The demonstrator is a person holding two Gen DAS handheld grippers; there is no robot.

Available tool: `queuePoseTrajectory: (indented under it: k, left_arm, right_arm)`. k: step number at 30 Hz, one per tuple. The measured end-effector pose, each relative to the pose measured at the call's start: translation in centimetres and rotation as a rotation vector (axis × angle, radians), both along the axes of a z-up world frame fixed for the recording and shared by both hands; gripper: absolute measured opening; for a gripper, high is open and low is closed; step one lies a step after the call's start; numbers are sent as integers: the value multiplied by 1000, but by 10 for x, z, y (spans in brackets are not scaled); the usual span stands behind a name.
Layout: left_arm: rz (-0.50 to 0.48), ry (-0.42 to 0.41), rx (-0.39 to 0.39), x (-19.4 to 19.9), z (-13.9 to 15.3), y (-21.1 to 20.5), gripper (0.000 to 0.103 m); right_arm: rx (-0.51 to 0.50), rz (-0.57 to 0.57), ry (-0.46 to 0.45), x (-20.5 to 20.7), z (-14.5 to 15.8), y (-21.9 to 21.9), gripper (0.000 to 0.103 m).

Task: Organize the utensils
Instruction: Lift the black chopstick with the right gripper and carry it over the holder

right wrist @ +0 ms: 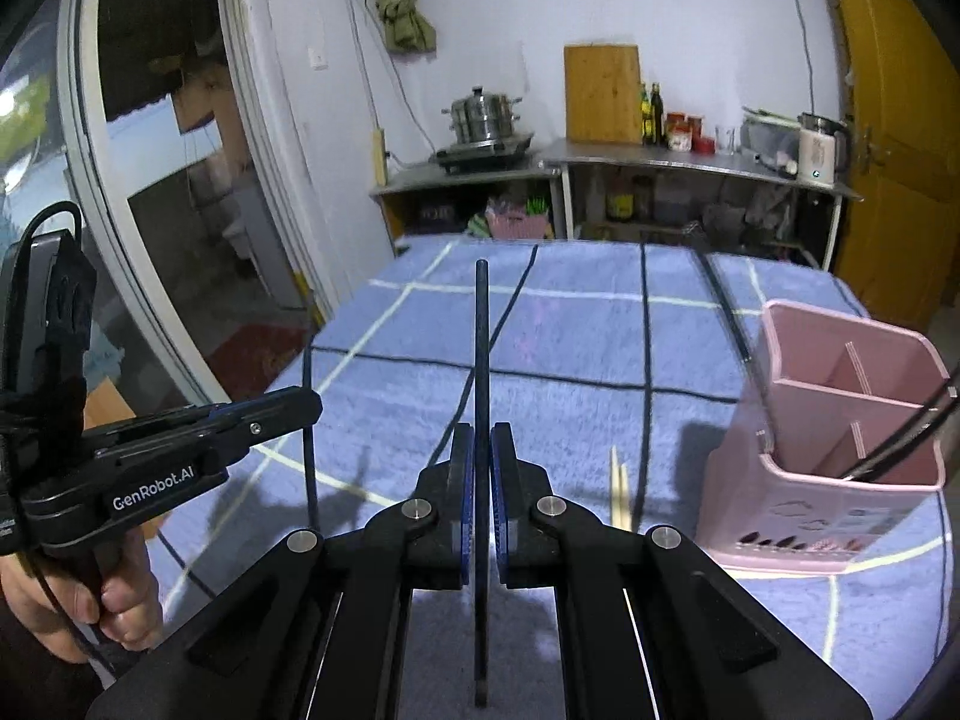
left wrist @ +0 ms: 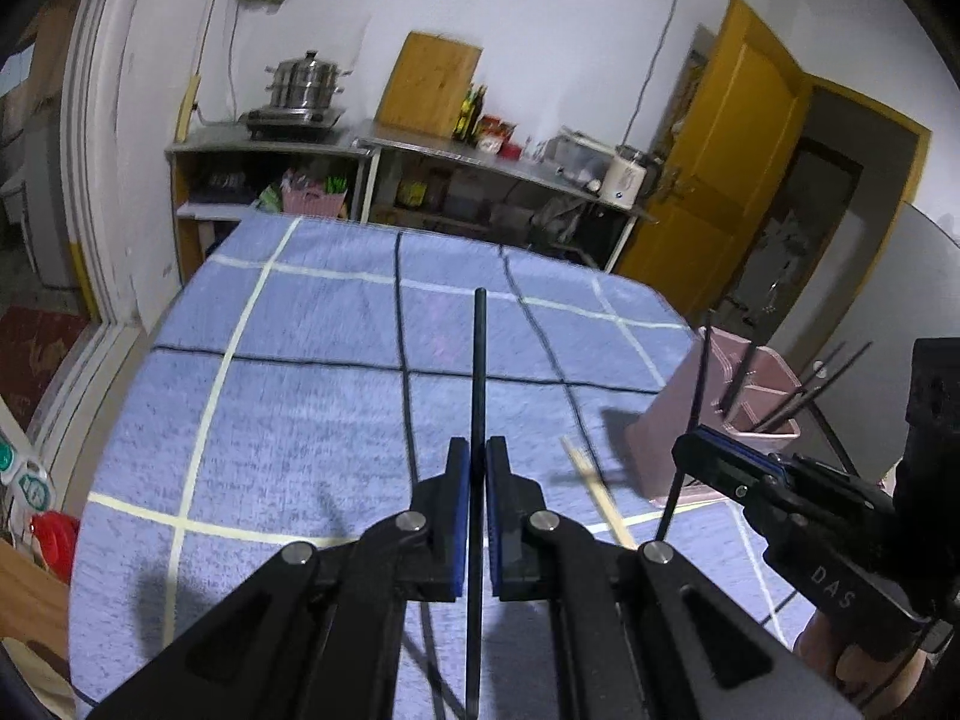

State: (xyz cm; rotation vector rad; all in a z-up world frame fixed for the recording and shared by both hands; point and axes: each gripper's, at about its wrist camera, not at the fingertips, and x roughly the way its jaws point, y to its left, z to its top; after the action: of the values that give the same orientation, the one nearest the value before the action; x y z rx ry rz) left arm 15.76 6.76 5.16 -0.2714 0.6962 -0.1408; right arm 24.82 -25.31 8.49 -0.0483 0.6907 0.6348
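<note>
Chopsticks, black ones: one (left wrist: 478,396) sits pinched between the left gripper (left wrist: 478,516) jaws, another (right wrist: 482,372) between the right gripper (right wrist: 482,498) jaws, both above the blue cloth (left wrist: 288,408), near the pink holder (right wrist: 840,438).

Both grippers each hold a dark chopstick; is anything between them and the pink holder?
Nothing visible. The right gripper holds its dark chopstick beside the pink plastic utensil holder, whose front compartments look mostly open. Pale wooden chopsticks lie flat on the blue checked cloth, below any path.
</note>
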Motion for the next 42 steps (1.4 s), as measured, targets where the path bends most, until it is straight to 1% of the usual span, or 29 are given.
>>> queuePoseTrajectory:
  k: [7,14,19,24,30,34,37,42]
  left_arm:
    - [-37,-46,17,-13,24,-14,5]
    - [-58,-63,22,-17,36,-23,5]
    - [-85,-62,15,-17,43,-33,5]
    - [-141,-67,-3,-17,50,-50,5]
    - [-222,-73,-26,-10,60,-79,5]
    - [-280,-96,-41,-4,75,-100,5]
    - [-316,-123,-34,1,91,-117,5]
    - [-345,-174,-43,15,119,-134,5]
  right_arm:
    - [36,-24,-31,-14,20,-19,5]
    - [62,-50,-40,-19,26,-37,5]
    - [77,-73,-55,-24,36,-52,5]
    - [85,-107,-71,-32,46,-69,5]
    - [95,-185,-82,-34,53,-106,5]
    - [111,-241,-105,-35,67,-131,5]
    - [128,-271,-132,-35,80,-145,5]
    - [157,-313,-191,-29,106,-160,5]
